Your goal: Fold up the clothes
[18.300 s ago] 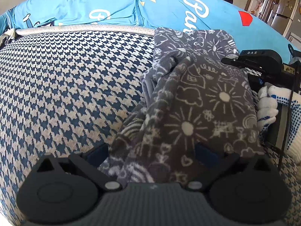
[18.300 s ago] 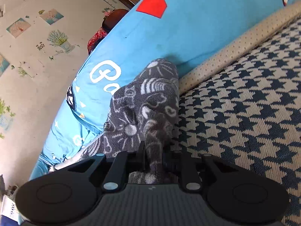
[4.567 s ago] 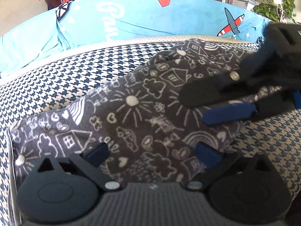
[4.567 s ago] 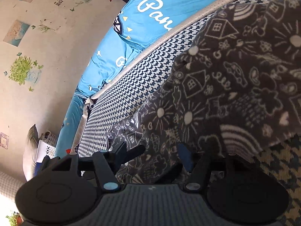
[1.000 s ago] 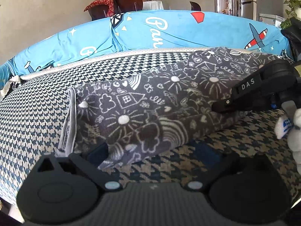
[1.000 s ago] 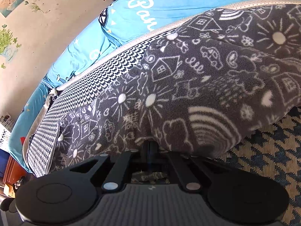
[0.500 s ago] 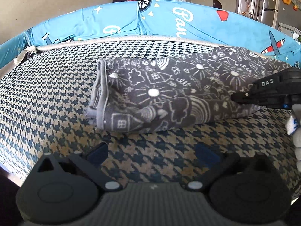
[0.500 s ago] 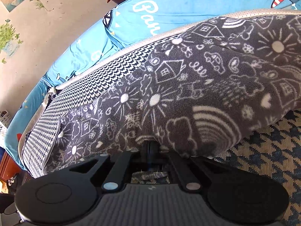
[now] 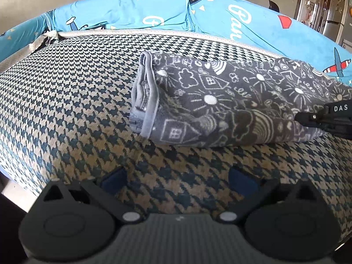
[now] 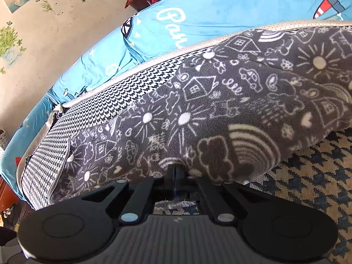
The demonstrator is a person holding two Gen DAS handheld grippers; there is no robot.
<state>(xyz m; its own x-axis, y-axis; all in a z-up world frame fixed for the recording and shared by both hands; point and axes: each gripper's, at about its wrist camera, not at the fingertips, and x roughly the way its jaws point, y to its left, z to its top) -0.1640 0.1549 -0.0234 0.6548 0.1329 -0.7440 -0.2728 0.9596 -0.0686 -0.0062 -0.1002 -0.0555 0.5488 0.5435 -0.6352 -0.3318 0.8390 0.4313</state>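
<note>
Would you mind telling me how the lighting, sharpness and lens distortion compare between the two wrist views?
Left wrist view: strong fisheye bowing of the sofa seat; the folded garment is fairly sharp, while the open left gripper is soft and shadowed. Right wrist view: sunlit fleece close to the lens, slightly soft; the shut right gripper is dark against it; the wall curves.

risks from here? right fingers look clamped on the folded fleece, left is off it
1. The right gripper is shut on the near edge of the grey fleece garment; pulling back before it opens would likely drag the fold apart.
2. The left gripper is open and clear of the cloth, so nothing pins the layered hem end; it may shift on the houndstooth cushion.
</note>
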